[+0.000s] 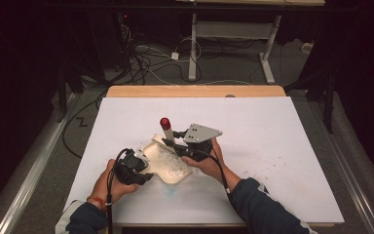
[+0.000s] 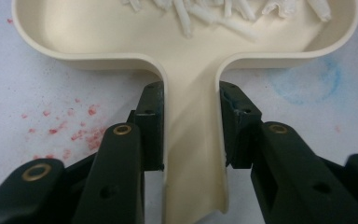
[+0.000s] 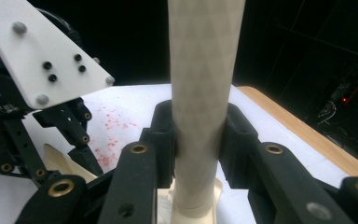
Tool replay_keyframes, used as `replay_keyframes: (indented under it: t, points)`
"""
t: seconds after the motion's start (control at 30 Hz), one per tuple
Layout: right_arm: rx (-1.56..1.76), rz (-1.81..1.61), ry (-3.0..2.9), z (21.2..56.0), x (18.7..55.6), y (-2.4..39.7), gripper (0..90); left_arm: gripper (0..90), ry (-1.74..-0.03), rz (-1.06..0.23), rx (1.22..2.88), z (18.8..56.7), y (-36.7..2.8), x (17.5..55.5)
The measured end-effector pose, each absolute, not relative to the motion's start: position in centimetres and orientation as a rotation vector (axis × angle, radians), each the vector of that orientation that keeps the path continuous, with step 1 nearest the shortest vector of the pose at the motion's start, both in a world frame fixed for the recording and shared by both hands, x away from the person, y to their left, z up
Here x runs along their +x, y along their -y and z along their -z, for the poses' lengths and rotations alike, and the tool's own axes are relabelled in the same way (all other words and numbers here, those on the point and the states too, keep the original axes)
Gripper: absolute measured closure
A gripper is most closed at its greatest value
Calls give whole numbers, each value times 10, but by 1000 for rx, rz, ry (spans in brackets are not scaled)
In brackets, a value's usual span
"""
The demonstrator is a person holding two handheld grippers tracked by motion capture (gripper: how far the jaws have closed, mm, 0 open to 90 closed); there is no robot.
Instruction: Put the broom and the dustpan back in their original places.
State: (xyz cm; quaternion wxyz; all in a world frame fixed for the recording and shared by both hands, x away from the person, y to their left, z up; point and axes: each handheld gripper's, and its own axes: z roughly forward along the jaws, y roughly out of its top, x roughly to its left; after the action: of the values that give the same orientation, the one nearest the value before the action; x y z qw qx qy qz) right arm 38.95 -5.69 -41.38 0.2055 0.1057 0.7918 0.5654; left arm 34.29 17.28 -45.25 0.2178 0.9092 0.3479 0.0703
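A cream scoop-shaped tray (image 1: 152, 146) lies on the white table sheet, with white shreds (image 1: 168, 161) heaped in it. My left gripper (image 1: 143, 170) is shut on the tray's flat handle (image 2: 193, 154), one pad on each side edge, and the shreds (image 2: 223, 11) lie at the tray's far end. A white textured stick (image 1: 167, 132) with a red rounded top (image 1: 165, 122) stands upright at the tray's far rim. My right gripper (image 1: 173, 144) is shut on this stick (image 3: 205, 70), both pads pressed to its shaft. The stick's lower end is hidden behind the jaws.
Red specks (image 2: 74, 130) dot the sheet beside the tray and to the right (image 1: 258, 170). A faint blue smear (image 2: 307, 79) marks the sheet near the tray. The table's wooden far edge (image 1: 195, 91) borders a dark floor with cables.
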Motion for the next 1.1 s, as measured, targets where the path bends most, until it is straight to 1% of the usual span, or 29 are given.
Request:
replay_keyframes:
  t: [0.23,0.43,0.77,0.93,1.1]
  points:
    - [288,-1596,-2180,402,390,56,712,632,-955,-197,2521,453,-174,342]
    - [319,-1597,-2130,390,391,66,712,632,-964,-204,2524,457,-175,340]
    - [394,-1542,-2103,375,380,105,712,632,-976,-205,2529,457,-176,337]
    - [455,-1469,-2105,380,378,123,712,632,-987,-201,2522,457,-178,334]
    - [495,-1393,-2147,396,370,125,712,632,-1002,-191,2516,458,-179,334]
